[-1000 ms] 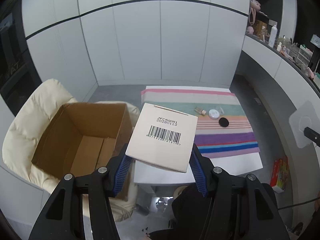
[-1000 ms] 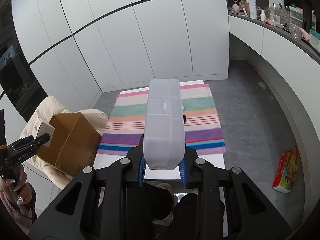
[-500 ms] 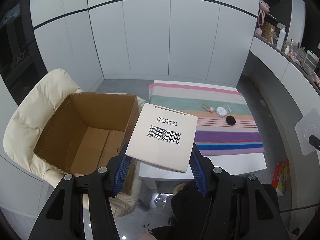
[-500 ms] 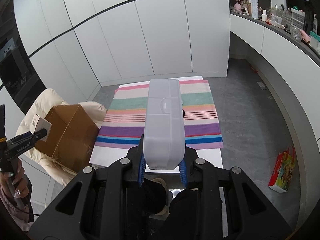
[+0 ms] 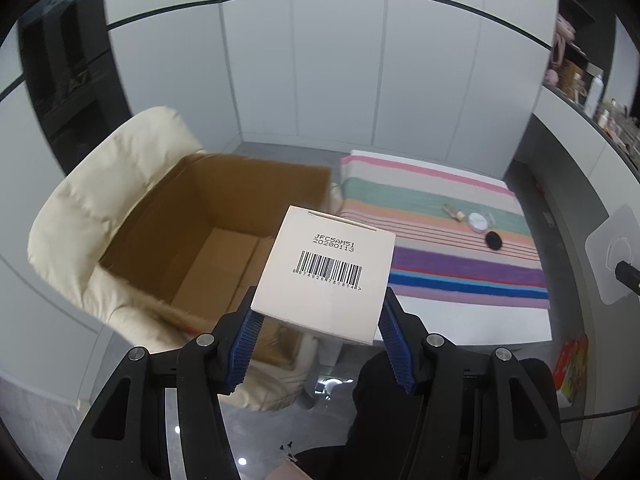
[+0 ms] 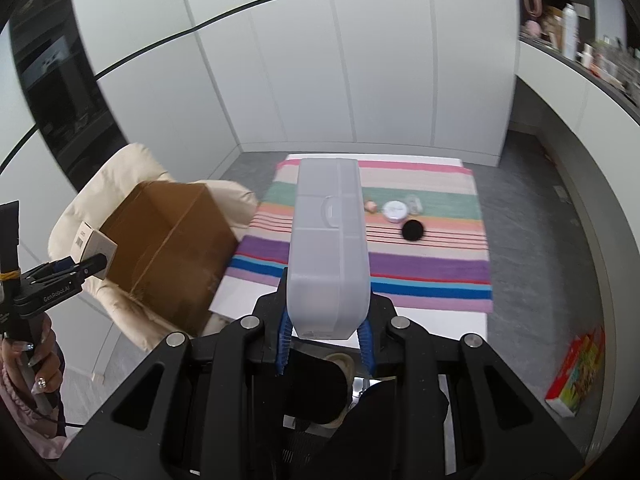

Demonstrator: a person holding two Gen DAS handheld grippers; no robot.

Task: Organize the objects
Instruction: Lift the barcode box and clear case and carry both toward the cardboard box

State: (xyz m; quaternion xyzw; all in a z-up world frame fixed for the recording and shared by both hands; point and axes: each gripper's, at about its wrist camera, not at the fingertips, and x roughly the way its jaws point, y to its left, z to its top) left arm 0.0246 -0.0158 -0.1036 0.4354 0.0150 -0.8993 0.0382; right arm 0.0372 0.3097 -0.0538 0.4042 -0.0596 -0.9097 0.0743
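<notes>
Above the open cardboard box [image 5: 224, 248] sitting on the cream chair [image 5: 92, 216]: two items are being carried for packing.

Item 1. Small white carton [image 5: 326, 276], barcode face up. The left gripper [image 5: 320, 330] is clamping it between its blue fingers [image 5: 246, 340]; it is hanging just over the box's near rim, not yet inside.

Item 2. Translucent plastic case [image 6: 328, 248], long, with a latch. The right gripper [image 6: 324, 338] is gripping its near end, fingers squeezed tight on it; the case is hovering over the striped cloth [image 6: 432, 264] on the white surface [image 6: 416, 320], well apart from the box.

Remaining on the cloth: a black round lid [image 6: 413, 230], a white round tin [image 6: 395, 211], a small bottle [image 5: 453, 212].

Step in hand, by judgement: the carry toward the box, carton leading. Next move is calling for bringing the carton further over the opening, lowering it toward the bare box floor, then releasing; the case needs a longer swing across and probably a tilt to fit lengthwise.
</notes>
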